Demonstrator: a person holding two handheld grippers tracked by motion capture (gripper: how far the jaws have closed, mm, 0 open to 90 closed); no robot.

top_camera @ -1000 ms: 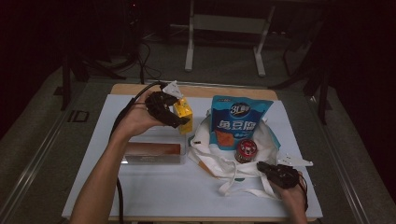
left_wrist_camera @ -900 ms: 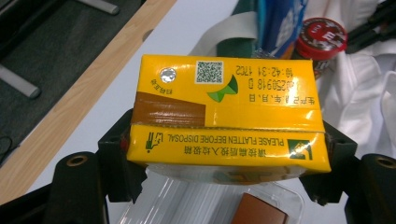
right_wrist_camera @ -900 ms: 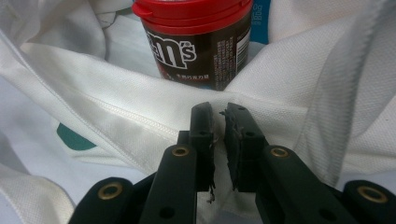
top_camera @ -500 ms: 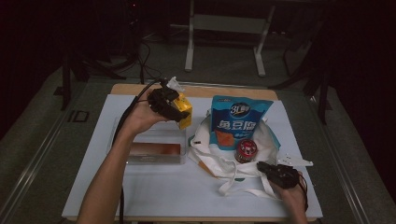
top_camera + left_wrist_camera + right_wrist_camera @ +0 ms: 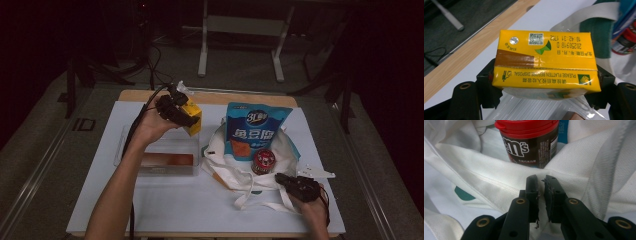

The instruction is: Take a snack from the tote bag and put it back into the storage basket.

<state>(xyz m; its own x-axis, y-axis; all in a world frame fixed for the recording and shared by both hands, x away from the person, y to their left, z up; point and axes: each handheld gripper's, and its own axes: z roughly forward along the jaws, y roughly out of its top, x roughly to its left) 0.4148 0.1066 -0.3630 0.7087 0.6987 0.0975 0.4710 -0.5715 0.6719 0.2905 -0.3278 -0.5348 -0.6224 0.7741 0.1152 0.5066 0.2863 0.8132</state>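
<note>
- While we look down at the table [image 5: 165,200], we see our left gripper [image 5: 186,114] up in the air, clamped tight on a yellow carton [image 5: 192,116].
- Up close, the carton [image 5: 544,62] lies on its side between the two black jaws, and each jaw presses on one end of it.
- We hold the carton over the far edge of a clear box [image 5: 165,155], left of the white bag [image 5: 235,170].
- We see a brown thing [image 5: 167,160] lying inside the clear box, below the carton.
- Our right gripper [image 5: 281,179] is low at the near edge of the bag, touching the cloth.
- Up close, the right gripper [image 5: 541,182] has its jaws nearly shut, with just a thin gap between them.
- We think the jaws pinch the bag [image 5: 506,182] edge, but we cannot tell for sure, since the cloth runs right behind the tips.
- A red-lidded candy tub [image 5: 530,142] stands in the bag, just past the right gripper.
- From above, the tub [image 5: 263,161] sits in the middle of the bag, and a blue snack pouch [image 5: 255,131] lies just behind it.
</note>
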